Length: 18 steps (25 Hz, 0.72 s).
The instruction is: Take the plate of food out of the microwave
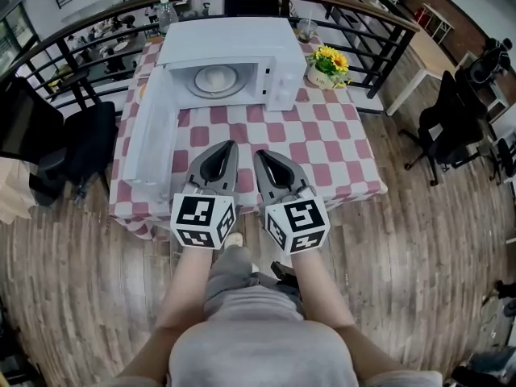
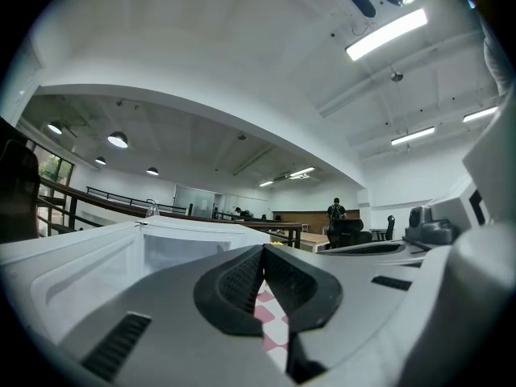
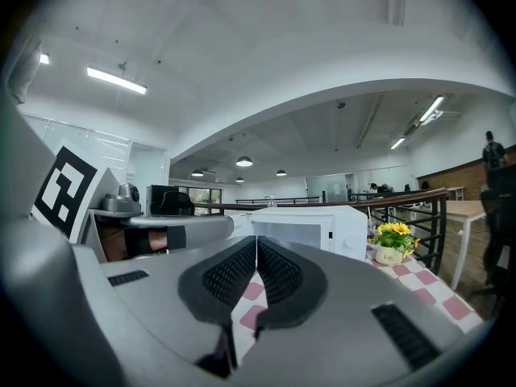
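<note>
Left tongs (image 1: 230, 147) and right tongs (image 1: 260, 154) are clenched, empty; unopened, they may shove the plate (image 1: 215, 80) deeper into the microwave (image 1: 234, 39).

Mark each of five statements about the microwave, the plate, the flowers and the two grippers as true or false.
1. The microwave has its door open. True.
2. The plate is out of the microwave. False: it sits inside.
3. The left gripper holds the plate. False: its jaws are together on nothing, short of the microwave.
4. The right gripper is shut and empty. True.
5. The flowers stand on the door's side of the microwave. False: they stand on the opposite side.
</note>
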Each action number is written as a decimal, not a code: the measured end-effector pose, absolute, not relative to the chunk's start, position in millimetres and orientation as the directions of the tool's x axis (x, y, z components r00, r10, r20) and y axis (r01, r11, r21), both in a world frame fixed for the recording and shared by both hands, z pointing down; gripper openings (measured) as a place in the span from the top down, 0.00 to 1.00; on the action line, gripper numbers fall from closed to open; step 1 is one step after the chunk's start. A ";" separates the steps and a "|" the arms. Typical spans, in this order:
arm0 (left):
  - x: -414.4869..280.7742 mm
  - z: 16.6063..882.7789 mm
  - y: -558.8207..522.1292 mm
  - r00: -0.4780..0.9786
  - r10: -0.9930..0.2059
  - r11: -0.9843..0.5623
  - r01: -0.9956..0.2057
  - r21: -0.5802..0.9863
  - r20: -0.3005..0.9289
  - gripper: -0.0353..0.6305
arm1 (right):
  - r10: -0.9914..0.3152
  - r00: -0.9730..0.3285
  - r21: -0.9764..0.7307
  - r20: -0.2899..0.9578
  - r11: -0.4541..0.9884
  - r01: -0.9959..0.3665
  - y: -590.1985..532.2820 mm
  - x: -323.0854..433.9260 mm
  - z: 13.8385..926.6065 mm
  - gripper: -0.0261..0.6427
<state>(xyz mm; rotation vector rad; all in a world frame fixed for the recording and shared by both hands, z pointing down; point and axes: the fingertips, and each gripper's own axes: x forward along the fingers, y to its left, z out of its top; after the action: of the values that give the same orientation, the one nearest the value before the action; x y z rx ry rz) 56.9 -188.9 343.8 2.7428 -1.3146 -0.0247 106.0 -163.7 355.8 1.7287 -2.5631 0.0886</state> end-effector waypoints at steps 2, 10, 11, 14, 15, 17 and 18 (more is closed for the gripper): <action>59.1 345.3 -194.5 0.624 -0.781 -0.619 -0.779 0.100 0.032 0.94 | -0.921 -0.382 -0.021 0.076 0.381 -0.924 -169.1 107.8 357.2 0.92; 65.1 355.9 -225.4 0.603 -0.796 -0.596 -0.796 0.110 0.056 0.94 | -0.908 -0.411 -0.029 0.088 0.410 -0.912 -199.1 113.9 365.3 0.92; 66.6 356.9 -230.6 0.602 -0.796 -0.594 -0.796 0.111 0.057 0.94 | -0.906 -0.413 -0.031 0.091 0.412 -0.911 -204.8 115.3 366.5 0.92; 68.6 359.3 -248.5 0.590 -0.806 -0.581 -0.805 0.122 0.055 0.94 | -0.899 -0.428 -0.030 0.097 0.427 -0.904 -222.3 117.7 369.1 0.92; 68.8 360.4 -255.0 0.584 -0.810 -0.575 -0.808 0.127 0.054 0.94 | -0.896 -0.434 -0.028 0.100 0.433 -0.901 -228.1 118.2 369.9 0.92; 71.1 362.1 -267.9 0.581 -0.813 -0.570 -0.810 0.136 0.051 0.94 | -0.890 -0.443 -0.025 0.105 0.443 -0.896 -240.8 120.8 371.2 0.92; 73.3 362.9 -274.1 0.583 -0.811 -0.572 -0.808 0.141 0.051 0.94 | -0.888 -0.447 -0.024 0.108 0.447 -0.894 -247.3 122.6 371.8 0.92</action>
<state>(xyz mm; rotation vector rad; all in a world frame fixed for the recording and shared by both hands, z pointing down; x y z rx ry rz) 73.3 -274.1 362.9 2.6603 -1.3695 -0.0298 122.6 -247.3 371.8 1.6072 -2.6040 0.1187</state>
